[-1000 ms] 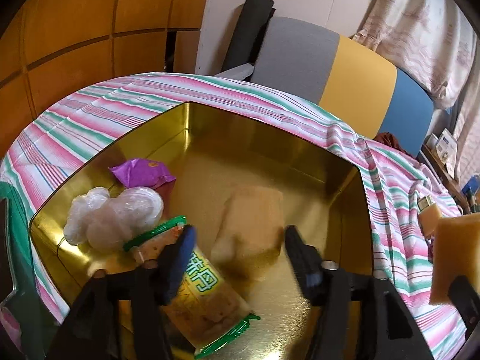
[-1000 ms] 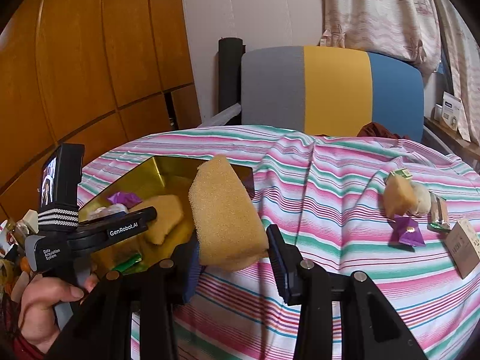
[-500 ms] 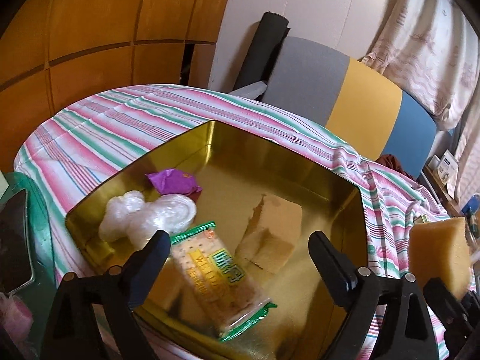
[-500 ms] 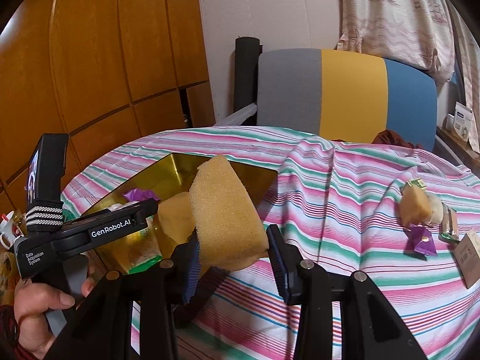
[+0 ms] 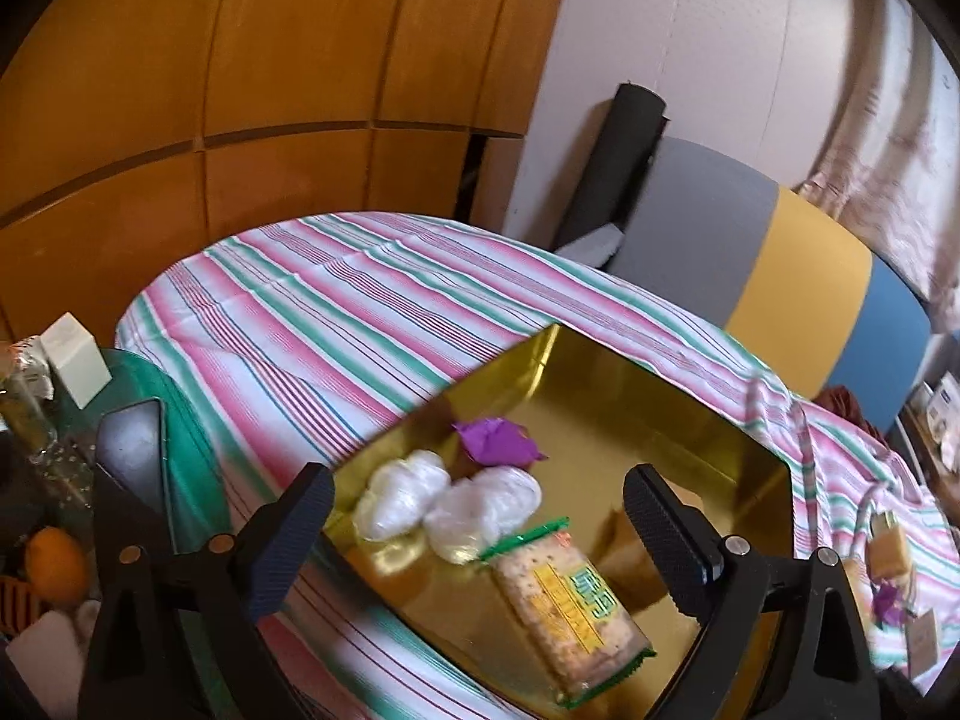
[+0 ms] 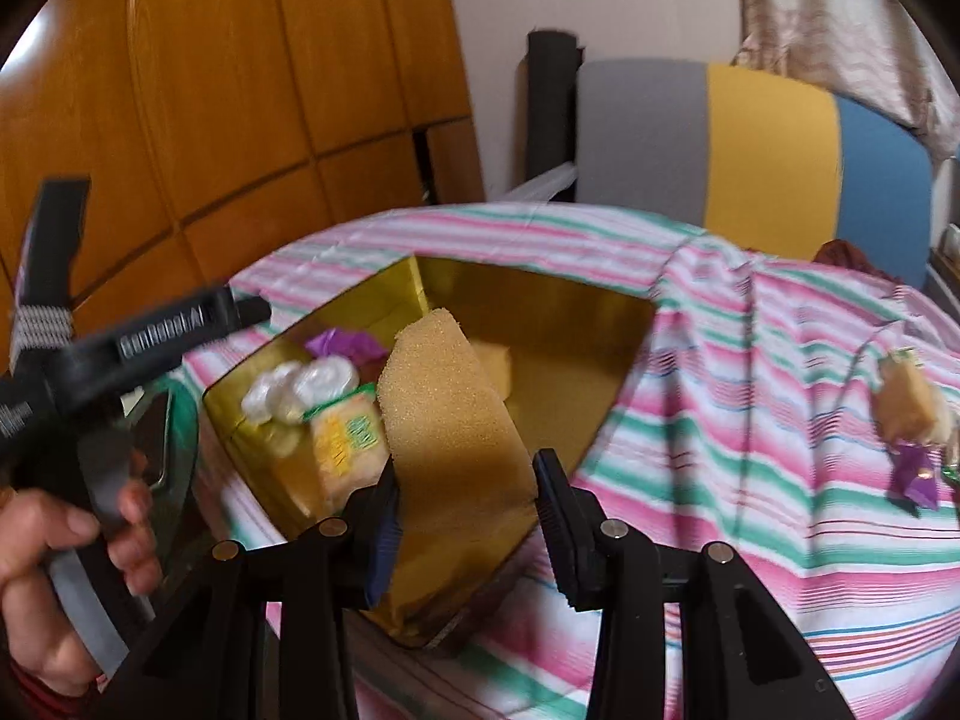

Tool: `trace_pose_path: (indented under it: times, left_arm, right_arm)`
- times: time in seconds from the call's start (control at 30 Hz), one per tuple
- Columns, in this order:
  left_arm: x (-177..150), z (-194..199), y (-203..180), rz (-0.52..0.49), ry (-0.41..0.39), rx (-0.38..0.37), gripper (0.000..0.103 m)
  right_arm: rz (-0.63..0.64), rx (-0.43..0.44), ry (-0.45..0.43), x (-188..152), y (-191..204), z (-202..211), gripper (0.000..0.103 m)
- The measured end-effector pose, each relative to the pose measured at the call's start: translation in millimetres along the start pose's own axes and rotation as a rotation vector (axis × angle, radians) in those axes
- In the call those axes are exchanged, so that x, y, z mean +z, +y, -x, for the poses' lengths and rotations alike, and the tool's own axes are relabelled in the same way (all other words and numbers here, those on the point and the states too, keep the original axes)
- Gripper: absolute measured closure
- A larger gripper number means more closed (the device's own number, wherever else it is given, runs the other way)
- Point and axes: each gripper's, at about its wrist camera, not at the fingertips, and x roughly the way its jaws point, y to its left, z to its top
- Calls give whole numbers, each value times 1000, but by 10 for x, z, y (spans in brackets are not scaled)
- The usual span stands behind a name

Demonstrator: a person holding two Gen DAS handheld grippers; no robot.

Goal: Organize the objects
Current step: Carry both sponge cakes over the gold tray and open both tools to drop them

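Observation:
A gold tin [image 5: 630, 372] sits on the striped tablecloth. Inside it lie a cracker pack [image 5: 570, 600], two white plastic-wrapped lumps [image 5: 444, 498], a purple wrapper [image 5: 498, 444] and a tan sponge block [image 5: 636, 540], which is partly hidden by a finger. My left gripper [image 5: 477, 480] hovers above the tin's near-left side with its jaws opening wide and nothing between them. In the right wrist view my right gripper [image 6: 465, 468] is shut on a yellow sponge [image 6: 447, 414], held above the near edge of the tin [image 6: 540, 300].
More snacks, including a tan wrapped one [image 6: 909, 405] and a purple candy [image 6: 915, 474], lie on the cloth to the right. A grey, yellow and blue chair [image 6: 768, 162] stands behind the table. At the left, a green surface holds a phone [image 5: 132, 456], an orange [image 5: 54, 564] and a white box [image 5: 75, 354].
My left gripper opened wide, leaving the tan block in the tin, and drew back and up. My right gripper carried the yellow sponge left, over the tin's edge.

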Motion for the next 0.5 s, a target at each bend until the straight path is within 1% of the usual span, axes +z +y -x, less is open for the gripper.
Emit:
trace_pose_path:
  times: [0.13, 0.27, 0.3, 0.4, 0.43, 0.47, 0.5]
  left_arm:
    - [32, 20, 49, 19, -6, 14, 4]
    - [39, 15, 67, 32, -4, 20, 3]
    - [40, 17, 65, 32, -4, 21, 3]
    - [24, 19, 61, 35, 0, 20, 3]
    - [21, 17, 58, 35, 3, 17, 3]
    - [17, 19, 53, 35, 4, 16, 2]
    - [13, 24, 48, 36, 3, 13, 1]
  right_arm:
    - [-9, 36, 32, -40, 73, -88, 61]
    - [-30, 46, 64, -77, 73, -136, 59]
    - [-40, 47, 66, -79, 54, -136, 56]
    - [-51, 56, 56, -78, 35, -122, 54]
    - [-46, 54, 51, -78, 35, -109, 53]
    - [-40, 47, 45, -73, 42, -95, 48]
    - [-34, 41, 38, -66, 51, -80, 47]
